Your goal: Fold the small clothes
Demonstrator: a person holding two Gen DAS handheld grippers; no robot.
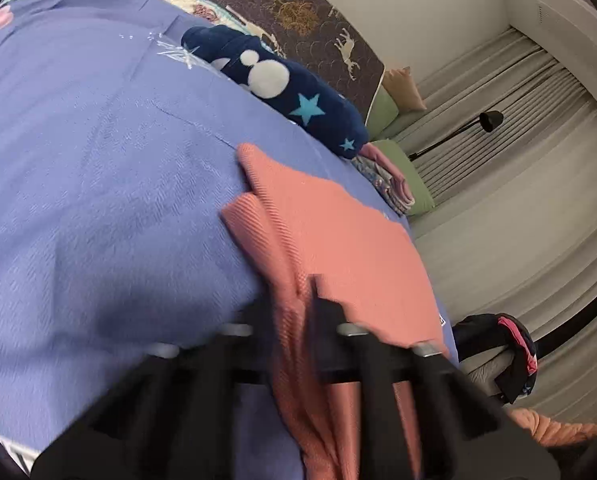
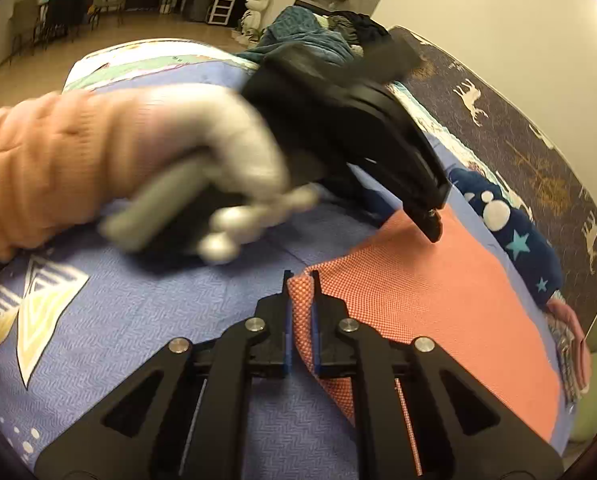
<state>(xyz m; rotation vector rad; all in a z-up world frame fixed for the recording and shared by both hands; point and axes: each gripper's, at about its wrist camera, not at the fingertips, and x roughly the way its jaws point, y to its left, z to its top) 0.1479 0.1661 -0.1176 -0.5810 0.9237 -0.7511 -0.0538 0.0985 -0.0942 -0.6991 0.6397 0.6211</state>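
Note:
A salmon-pink ribbed garment point(image 1: 338, 236) lies on the blue bedspread point(image 1: 98, 200), near its right edge. My left gripper point(image 1: 294, 300) is shut on a bunched fold of the pink garment that runs down between its fingers. In the right wrist view the same pink garment point(image 2: 438, 300) lies flat, and my right gripper point(image 2: 300, 280) is shut on its near left corner. The left gripper point(image 2: 430, 220), held by a grey-gloved hand point(image 2: 226, 160), pinches the garment's far edge, blurred by motion.
A navy star-print fleece point(image 1: 282, 88) lies rolled at the far edge of the bed, also in the right wrist view point(image 2: 514, 236). Folded pink and patterned clothes point(image 1: 386, 180) are stacked beside a green cushion point(image 1: 414, 184). Grey curtains point(image 1: 518, 160) and a black lamp point(image 1: 490, 120) stand beyond.

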